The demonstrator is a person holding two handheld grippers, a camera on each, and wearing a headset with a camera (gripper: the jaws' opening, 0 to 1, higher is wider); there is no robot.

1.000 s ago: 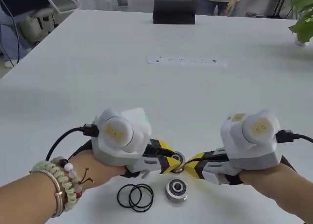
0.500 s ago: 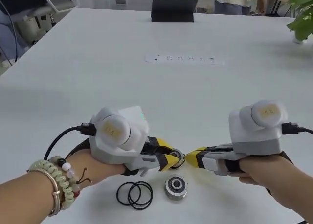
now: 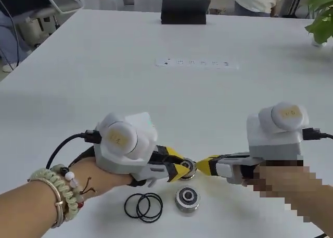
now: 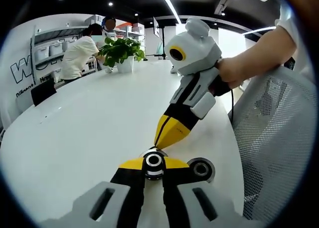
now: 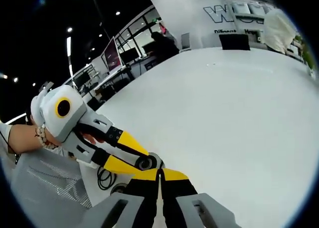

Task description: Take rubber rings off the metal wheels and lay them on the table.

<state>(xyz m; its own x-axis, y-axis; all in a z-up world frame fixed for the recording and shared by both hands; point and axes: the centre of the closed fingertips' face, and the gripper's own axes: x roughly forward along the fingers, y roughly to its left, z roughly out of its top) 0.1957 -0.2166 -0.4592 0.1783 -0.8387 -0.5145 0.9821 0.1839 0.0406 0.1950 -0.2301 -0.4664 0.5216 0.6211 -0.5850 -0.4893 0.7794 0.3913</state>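
My left gripper (image 3: 183, 170) is shut on a small metal wheel (image 3: 189, 166) held just above the table; its own view has that wheel (image 4: 153, 161) clamped between the yellow jaws. My right gripper (image 3: 202, 168) points at the wheel from the right, jaws shut, tips touching or nearly touching its rim (image 5: 148, 162). Whether a rubber ring is pinched there is too small to tell. A second metal wheel (image 3: 187, 198) lies flat on the table below them. Three black rubber rings (image 3: 144, 207) lie overlapping to its left.
The white table (image 3: 156, 97) stretches far ahead, with a flush socket strip (image 3: 196, 63) at mid-table and a black box (image 3: 184, 11) at the far edge. A potted plant (image 3: 321, 17) stands far right. A mesh chair (image 4: 271, 138) is behind the near edge.
The right gripper's tips have drawn slightly right, away from the held wheel, and its body has lifted. The left gripper, the wheel on the table and the rings stay put.
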